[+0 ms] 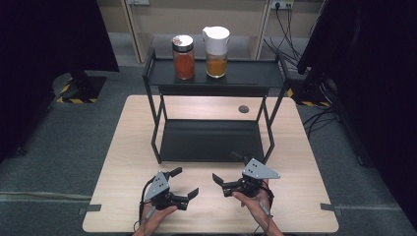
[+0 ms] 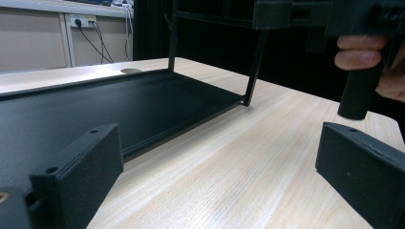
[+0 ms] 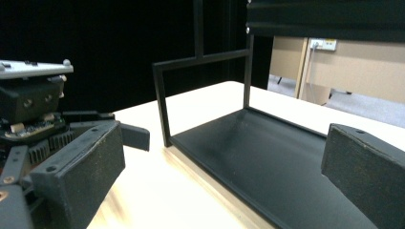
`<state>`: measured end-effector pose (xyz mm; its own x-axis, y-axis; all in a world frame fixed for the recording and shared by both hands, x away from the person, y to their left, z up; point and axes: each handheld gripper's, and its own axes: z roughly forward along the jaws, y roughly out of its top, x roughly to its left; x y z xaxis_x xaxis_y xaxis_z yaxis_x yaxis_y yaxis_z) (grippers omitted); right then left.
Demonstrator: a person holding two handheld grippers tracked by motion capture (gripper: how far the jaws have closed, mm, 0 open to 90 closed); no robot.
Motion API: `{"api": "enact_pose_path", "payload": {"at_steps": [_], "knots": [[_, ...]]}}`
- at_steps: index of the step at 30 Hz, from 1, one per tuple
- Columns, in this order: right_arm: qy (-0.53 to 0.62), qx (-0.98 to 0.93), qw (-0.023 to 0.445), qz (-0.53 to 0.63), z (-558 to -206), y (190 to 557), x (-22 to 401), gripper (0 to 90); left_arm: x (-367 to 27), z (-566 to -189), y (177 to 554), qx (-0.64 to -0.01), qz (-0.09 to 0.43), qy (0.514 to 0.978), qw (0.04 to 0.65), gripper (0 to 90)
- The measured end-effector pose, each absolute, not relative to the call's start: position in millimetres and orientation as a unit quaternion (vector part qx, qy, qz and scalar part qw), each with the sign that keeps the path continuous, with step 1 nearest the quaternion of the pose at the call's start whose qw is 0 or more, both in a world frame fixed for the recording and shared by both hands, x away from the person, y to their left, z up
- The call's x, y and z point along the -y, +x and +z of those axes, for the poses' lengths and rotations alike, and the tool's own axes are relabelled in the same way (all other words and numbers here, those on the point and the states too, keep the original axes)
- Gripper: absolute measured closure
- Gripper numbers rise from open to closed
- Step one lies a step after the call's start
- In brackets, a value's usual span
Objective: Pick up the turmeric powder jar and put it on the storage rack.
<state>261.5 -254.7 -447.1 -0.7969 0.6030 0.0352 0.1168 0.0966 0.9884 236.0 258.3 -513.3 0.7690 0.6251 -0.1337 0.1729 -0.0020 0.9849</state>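
rack (image 1: 214, 140), black metal, two tiers, is seen at the middle of the wooden table (image 1: 123, 147); its lower tray lies flat on the tabletop just ahead of both grippers. two jars are set side by side on the top shelf: a red-filled jar (image 1: 183, 50) with a clear lid and an orange-filled jar (image 1: 217, 45) with a white lid. left gripper (image 1: 186, 182) is held low at the near table edge, jaws spread wide, nothing gripped, nothing touched. right gripper (image 1: 227, 181) is held just beside it, jaws also spread wide and empty, pointed toward the left one. in the left gripper view the rack's tray (image 2: 95, 109) is seen close ahead. grey carpet floor (image 1: 59, 147) is seen around the table, with dark curtains at both sides and wall sockets with cables (image 1: 285, 29) behind.
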Motion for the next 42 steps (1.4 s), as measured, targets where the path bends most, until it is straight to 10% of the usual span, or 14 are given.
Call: {"api": "enact_pose_path", "payload": {"at_steps": [42], "knots": [[0.269, -0.724, 0.185, 0.608, -479, 266, 252, 1.4, -266, -514, 231, -0.296, 0.182, 0.678, 0.648, 1.8]]}}
